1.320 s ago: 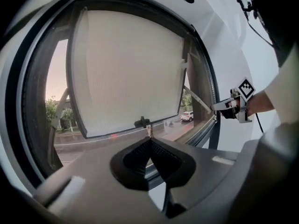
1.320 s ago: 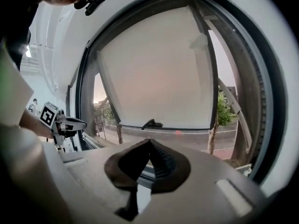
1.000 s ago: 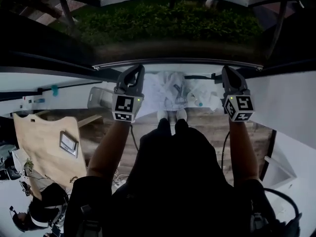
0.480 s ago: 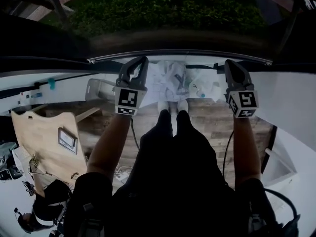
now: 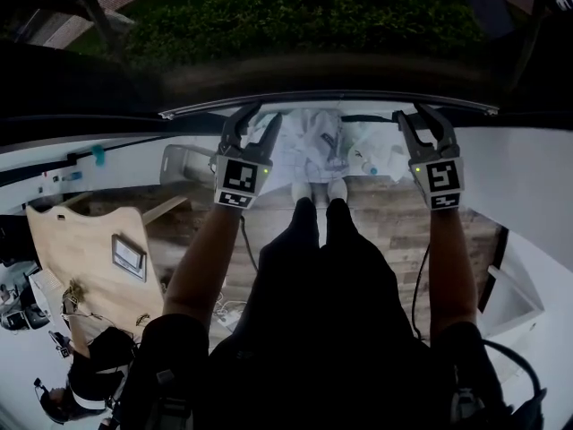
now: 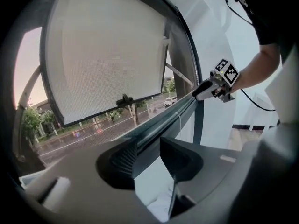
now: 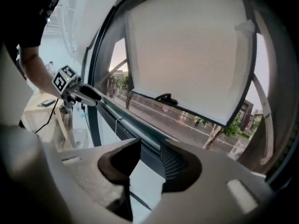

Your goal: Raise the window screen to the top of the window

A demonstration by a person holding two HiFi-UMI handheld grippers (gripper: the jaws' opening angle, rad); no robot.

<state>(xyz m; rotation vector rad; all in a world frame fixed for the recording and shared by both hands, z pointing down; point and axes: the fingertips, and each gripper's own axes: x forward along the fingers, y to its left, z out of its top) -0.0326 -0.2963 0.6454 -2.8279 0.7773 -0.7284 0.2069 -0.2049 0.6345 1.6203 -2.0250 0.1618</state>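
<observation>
The white mesh window screen point(image 6: 107, 50) hangs in the window with its dark bottom bar well above the sill; a small black handle point(image 6: 125, 100) sits on that bar. It shows in the right gripper view too, screen point(image 7: 187, 50) and handle point(image 7: 164, 97). My left gripper point(image 5: 251, 131) and right gripper point(image 5: 425, 124) both reach the window's lower frame rail point(image 5: 331, 98), far below the screen. Both pairs of jaws have just been opening and stand open, left gripper point(image 6: 148, 160) and right gripper point(image 7: 148, 164). The dark rail runs across each gap, and no pad presses on it.
Below me are the person's legs and feet point(image 5: 315, 191) on a wooden floor. A wooden board point(image 5: 85, 249) leans at the left, crumpled white sheeting point(image 5: 313, 150) lies under the window, and a cable point(image 5: 416, 285) trails down. A hedge point(image 5: 295, 25) and a wet street point(image 6: 93, 132) lie outside.
Both grippers were shut half a second ago and now stand open at the lower frame rail. Their place at the rail has hardly shifted.
</observation>
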